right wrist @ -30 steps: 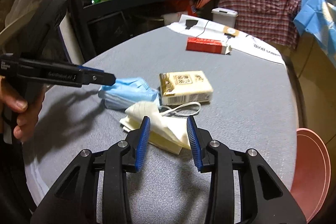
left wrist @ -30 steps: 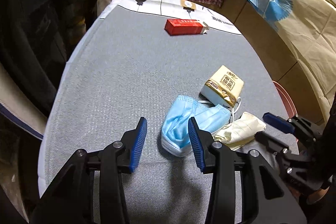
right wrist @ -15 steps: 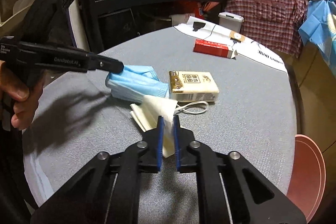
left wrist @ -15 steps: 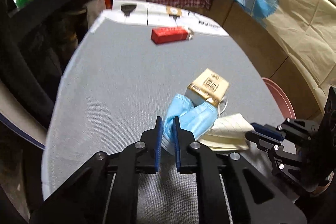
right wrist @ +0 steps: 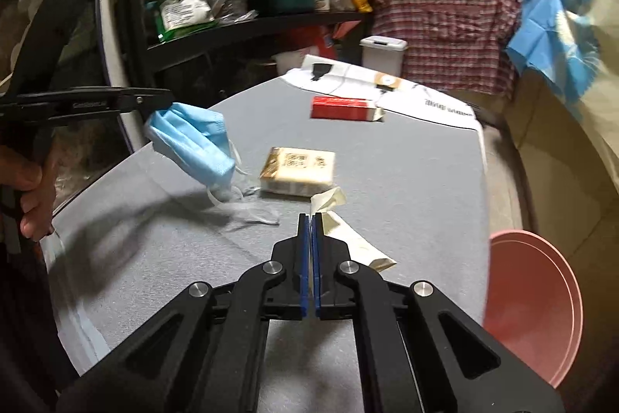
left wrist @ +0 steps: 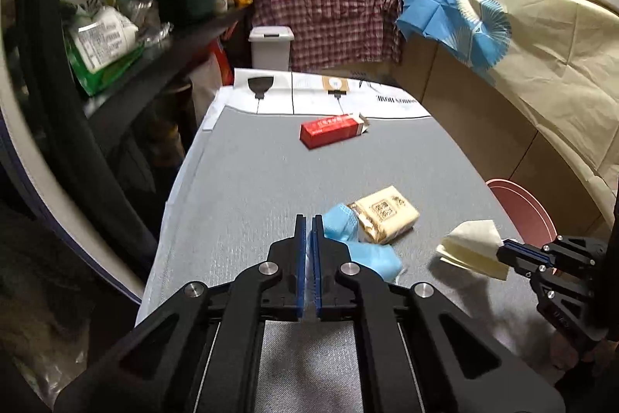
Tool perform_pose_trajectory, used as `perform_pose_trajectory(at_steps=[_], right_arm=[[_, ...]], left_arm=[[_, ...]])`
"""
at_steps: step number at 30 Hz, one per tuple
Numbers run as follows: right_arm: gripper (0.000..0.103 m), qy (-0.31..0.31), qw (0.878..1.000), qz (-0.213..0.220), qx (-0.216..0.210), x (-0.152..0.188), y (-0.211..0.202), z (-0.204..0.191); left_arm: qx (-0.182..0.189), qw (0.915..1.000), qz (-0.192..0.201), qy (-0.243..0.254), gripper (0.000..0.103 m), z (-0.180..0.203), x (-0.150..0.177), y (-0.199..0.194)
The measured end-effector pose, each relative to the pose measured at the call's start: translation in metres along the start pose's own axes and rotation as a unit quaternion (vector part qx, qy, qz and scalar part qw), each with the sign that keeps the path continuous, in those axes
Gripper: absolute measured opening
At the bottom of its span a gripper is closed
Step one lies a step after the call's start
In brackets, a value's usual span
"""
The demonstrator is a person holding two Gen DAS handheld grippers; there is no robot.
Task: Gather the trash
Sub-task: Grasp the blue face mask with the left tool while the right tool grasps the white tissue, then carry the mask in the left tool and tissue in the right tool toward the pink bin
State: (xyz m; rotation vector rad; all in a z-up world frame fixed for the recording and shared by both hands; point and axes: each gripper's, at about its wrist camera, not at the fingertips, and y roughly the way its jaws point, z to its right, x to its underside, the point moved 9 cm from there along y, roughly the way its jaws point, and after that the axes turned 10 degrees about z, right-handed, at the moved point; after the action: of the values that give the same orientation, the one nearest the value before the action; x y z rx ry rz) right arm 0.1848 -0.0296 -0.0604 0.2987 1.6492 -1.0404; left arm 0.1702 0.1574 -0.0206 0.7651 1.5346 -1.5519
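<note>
The pink bin [right wrist: 541, 304] is cut off by the frame edge; the red box's [right wrist: 344, 108] print blurs.

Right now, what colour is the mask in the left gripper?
Light blue mask; clearest in the right wrist view.

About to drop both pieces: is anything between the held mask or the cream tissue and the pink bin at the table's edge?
Nothing visible. The pink bin sits open past the table edge, right beside the cream tissue. For the blue mask, only bare grey table lies on the way.
</note>
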Motion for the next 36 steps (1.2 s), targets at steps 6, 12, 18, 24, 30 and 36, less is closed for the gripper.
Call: perform_pose_trajectory(at_steps=[6,12,18,24,30,36], right_arm=[[0.002,0.015,1.0,0.011,0.018,-0.003,-0.014,0.012],[0.002,0.03,0.999,0.018,0.039,-0.006,-0.02,0.026],[0.002,0.045,0.997,0.028,0.056,-0.012,-0.028,0.04],[0.002,0.057,0.995,0.041,0.069,-0.023,-0.043,0.058],[0.002,0.08,0.991,0.048,0.094,-0.032,-0.061,0.091],[0.002,0.088,0.987,0.06,0.119,-0.043,-0.085,0.126]], left_arm=[[0.004,0.9999,0.009,-0.01,0.003,0.005,0.0,-0.008],[0.003,0.9988,0.048,-0.008,0.003,0.007,-0.019,-0.024],[0.007,0.9987,0.051,-0.003,0.003,0.02,-0.023,-0.024],[0.013,0.9985,0.053,0.001,0.003,0.033,-0.025,-0.02],[0.023,0.9981,0.056,0.008,0.003,0.051,-0.031,-0.018],[0.035,0.9975,0.057,0.02,0.003,0.068,-0.031,-0.018]])
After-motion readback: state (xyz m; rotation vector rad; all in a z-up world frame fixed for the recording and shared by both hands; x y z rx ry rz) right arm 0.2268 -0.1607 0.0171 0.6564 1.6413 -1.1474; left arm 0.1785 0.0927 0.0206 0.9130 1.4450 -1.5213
